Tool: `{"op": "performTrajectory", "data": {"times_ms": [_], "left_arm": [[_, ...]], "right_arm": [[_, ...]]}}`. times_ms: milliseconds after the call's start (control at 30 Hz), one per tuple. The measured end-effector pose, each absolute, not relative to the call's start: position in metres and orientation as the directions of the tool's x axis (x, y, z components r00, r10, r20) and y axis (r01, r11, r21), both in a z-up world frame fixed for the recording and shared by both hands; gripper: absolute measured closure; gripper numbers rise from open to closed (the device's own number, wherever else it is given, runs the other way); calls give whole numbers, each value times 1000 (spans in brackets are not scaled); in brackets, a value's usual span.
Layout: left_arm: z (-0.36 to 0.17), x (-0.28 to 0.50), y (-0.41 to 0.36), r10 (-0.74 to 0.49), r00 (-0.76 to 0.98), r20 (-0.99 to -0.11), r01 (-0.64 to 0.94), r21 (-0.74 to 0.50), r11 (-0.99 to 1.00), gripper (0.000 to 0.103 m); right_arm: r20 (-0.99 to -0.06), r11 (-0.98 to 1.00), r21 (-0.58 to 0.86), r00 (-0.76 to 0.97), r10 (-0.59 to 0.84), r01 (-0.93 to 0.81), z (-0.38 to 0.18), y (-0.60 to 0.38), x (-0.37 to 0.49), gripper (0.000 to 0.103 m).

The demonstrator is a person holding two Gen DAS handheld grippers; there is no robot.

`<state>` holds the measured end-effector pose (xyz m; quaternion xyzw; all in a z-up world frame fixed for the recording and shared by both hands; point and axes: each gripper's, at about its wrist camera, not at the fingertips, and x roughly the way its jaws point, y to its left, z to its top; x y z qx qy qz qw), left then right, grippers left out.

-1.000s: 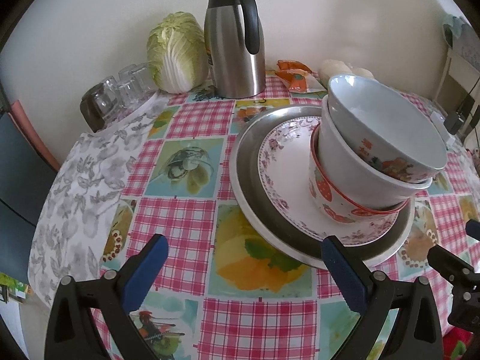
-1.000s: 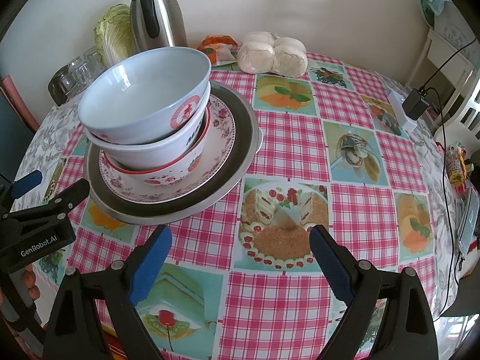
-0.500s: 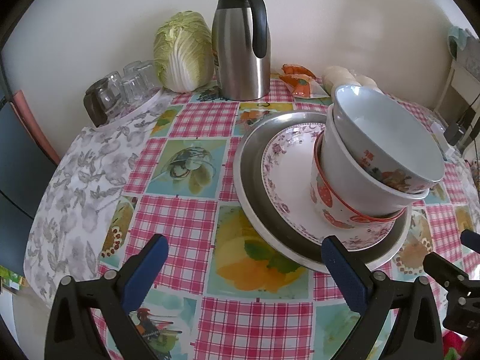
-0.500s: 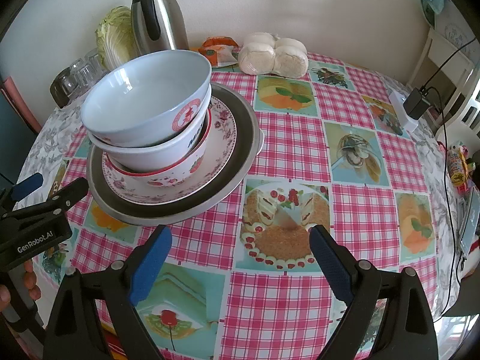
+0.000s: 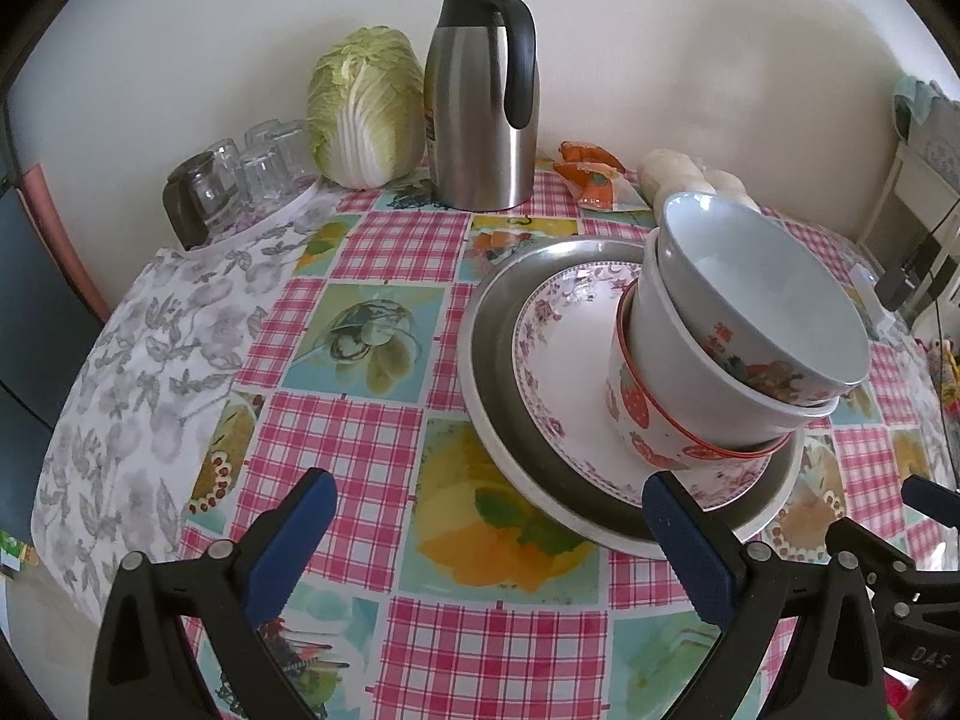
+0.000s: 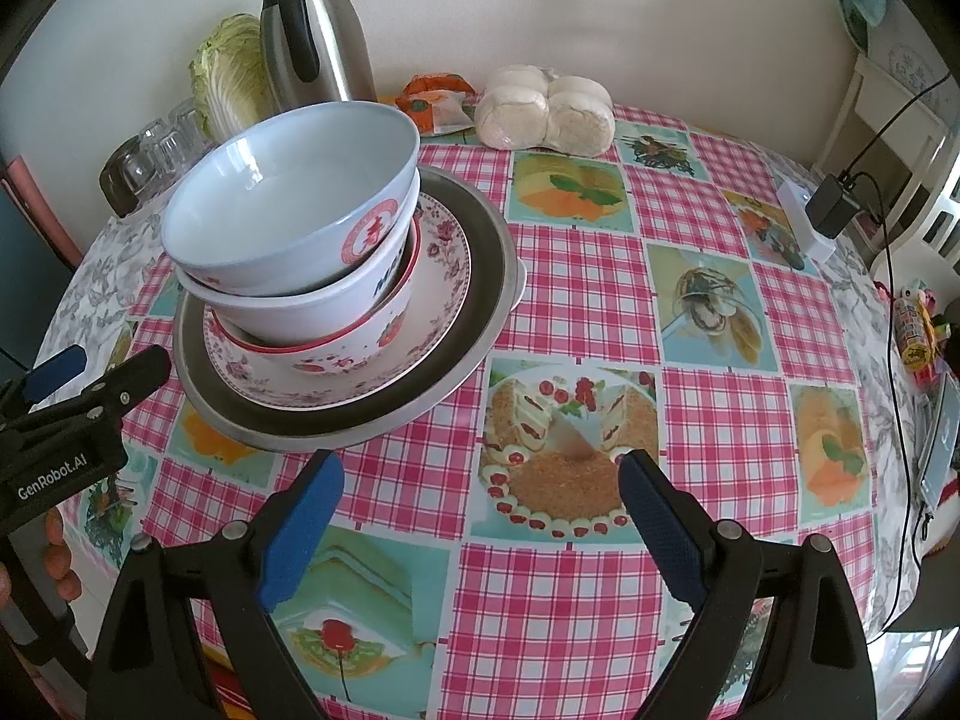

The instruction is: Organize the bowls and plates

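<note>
A stack stands on the checked tablecloth: a metal plate (image 5: pixel 498 414) (image 6: pixel 480 324) carries a floral plate (image 5: pixel 558 360) (image 6: pixel 447 252), and on that sit three nested bowls. The strawberry bowl (image 5: pixel 636 420) (image 6: pixel 360 354) is lowest, a white bowl (image 5: pixel 666 348) (image 6: pixel 312 312) sits in it, and a pale blue bowl (image 5: pixel 768 300) (image 6: pixel 288 198) leans on top. My left gripper (image 5: pixel 489 546) is open, near the stack's front left, touching nothing. My right gripper (image 6: pixel 480 516) is open over the cloth, right of the stack, with nothing between its fingers.
At the back stand a steel thermos jug (image 5: pixel 483 102), a cabbage (image 5: pixel 363 108), upturned glasses on a tray (image 5: pixel 240 180), an orange packet (image 6: pixel 435 99) and bagged buns (image 6: pixel 546 111). A charger and cable (image 6: pixel 831 213) lie at the right edge. A hand (image 6: pixel 57 546) holds the left gripper.
Both grippers have drawn back a little from the stack, so it sits slightly farther off in both views. The dishes have not moved, and both grippers stay open.
</note>
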<state>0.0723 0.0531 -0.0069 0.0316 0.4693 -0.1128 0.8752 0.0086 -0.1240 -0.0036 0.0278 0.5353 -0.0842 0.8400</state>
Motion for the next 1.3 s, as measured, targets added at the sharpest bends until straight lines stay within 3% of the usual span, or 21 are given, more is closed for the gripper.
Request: {"op": "performTrajectory", "data": {"times_ms": [1300], "left_arm": [[-8, 76, 59, -164, 523, -836, 186, -75, 980, 0]], "right_arm": [[-906, 985, -46, 407, -112, 168, -7, -124, 9, 10]]}}
